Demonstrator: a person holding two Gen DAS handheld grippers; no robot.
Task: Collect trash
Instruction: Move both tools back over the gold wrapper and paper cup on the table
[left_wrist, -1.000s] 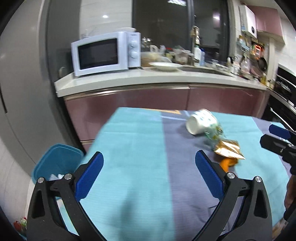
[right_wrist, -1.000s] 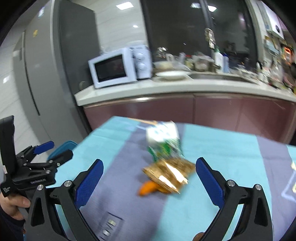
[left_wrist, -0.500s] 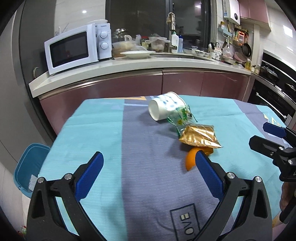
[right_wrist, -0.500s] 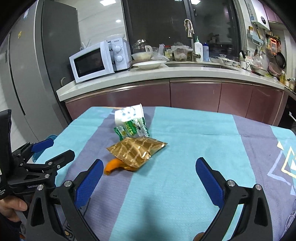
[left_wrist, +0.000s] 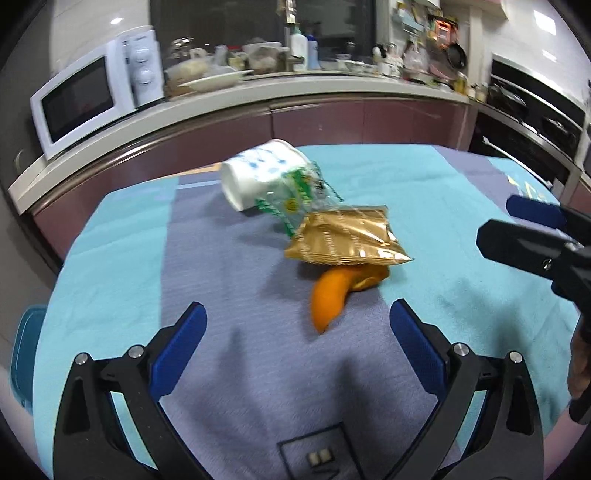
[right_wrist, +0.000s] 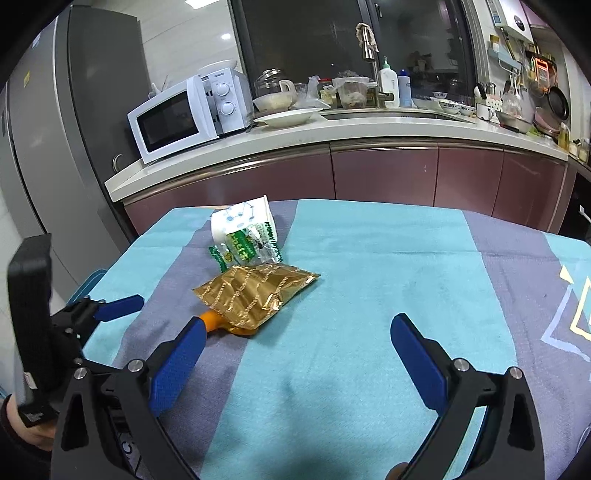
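On the teal and grey cloth lies a pile of trash: a tipped white paper cup (left_wrist: 258, 175) (right_wrist: 240, 219), a green and clear wrapper (left_wrist: 299, 195) (right_wrist: 247, 247), a gold snack bag (left_wrist: 347, 238) (right_wrist: 255, 295) and an orange peel (left_wrist: 330, 299) (right_wrist: 210, 319) partly under the bag. My left gripper (left_wrist: 295, 334) (right_wrist: 110, 312) is open, just short of the peel, with nothing between its fingers. My right gripper (right_wrist: 293, 341) (left_wrist: 524, 225) is open too, to the right of the pile and holding nothing.
The table (right_wrist: 388, 258) ends at a kitchen counter with maroon cabinets (right_wrist: 369, 173), a white microwave (right_wrist: 184, 114) and dishes. A grey fridge (right_wrist: 55, 129) stands at the left. A blue bin (left_wrist: 22, 350) sits on the floor left of the table.
My left gripper has swung right from the bin side and closed in on the trash pile, which now sits near its fingers. My right gripper has shifted right, so the pile lies left of it.
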